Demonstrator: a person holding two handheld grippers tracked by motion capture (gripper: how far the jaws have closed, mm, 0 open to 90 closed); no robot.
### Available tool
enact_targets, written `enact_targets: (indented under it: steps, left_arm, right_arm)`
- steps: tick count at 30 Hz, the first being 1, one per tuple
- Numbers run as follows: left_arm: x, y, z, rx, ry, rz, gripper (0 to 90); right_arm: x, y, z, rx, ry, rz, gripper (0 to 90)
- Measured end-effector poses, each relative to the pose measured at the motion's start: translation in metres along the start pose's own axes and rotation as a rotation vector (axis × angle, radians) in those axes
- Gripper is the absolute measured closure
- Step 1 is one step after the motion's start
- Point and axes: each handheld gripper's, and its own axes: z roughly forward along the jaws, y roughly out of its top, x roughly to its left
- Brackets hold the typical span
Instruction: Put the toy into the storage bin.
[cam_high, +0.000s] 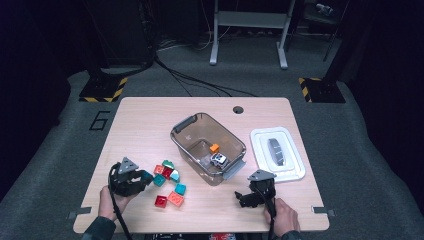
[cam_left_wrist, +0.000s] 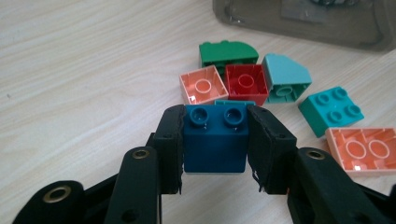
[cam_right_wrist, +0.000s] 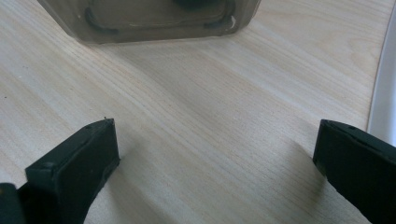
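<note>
Here left tongs (cam_left_wrist: 214, 140) clamp dark-blue brick (cam_left_wrist: 215, 140) (studs visible close-up); right tongs (cam_right_wrist: 215, 154) agape, empty.

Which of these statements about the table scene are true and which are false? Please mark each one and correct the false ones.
1. The left gripper is shut on the dark blue brick. True.
2. The right gripper holds a red brick. False: its jaws stand open with bare table between them.
3. The clear bin has an orange brick inside. True.
4. The white lid sits on top of the bin. False: it lies on the table beside the bin.
5. The loose bricks lie near the left gripper. True.
</note>
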Motion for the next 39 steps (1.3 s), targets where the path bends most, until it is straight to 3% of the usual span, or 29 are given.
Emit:
enact_targets:
  steps: [11, 18, 39]
  left_arm:
    - [0.004, 0.027, -0.008, -0.029, -0.002, 0.023, 59.1]
    - [0.005, 0.046, -0.013, -0.034, 0.011, 0.066, 59.2]
    - [0.014, 0.105, -0.018, -0.072, 0.001, 0.104, 59.2]
  right_arm:
    - [0.001, -0.001, -0.001, 0.002, -0.016, 0.005, 0.0]
    - [0.003, -0.001, -0.001, 0.003, -0.032, 0.021, 0.0]
    - [0.002, -0.001, -0.001, 0.004, -0.035, 0.021, 0.0]
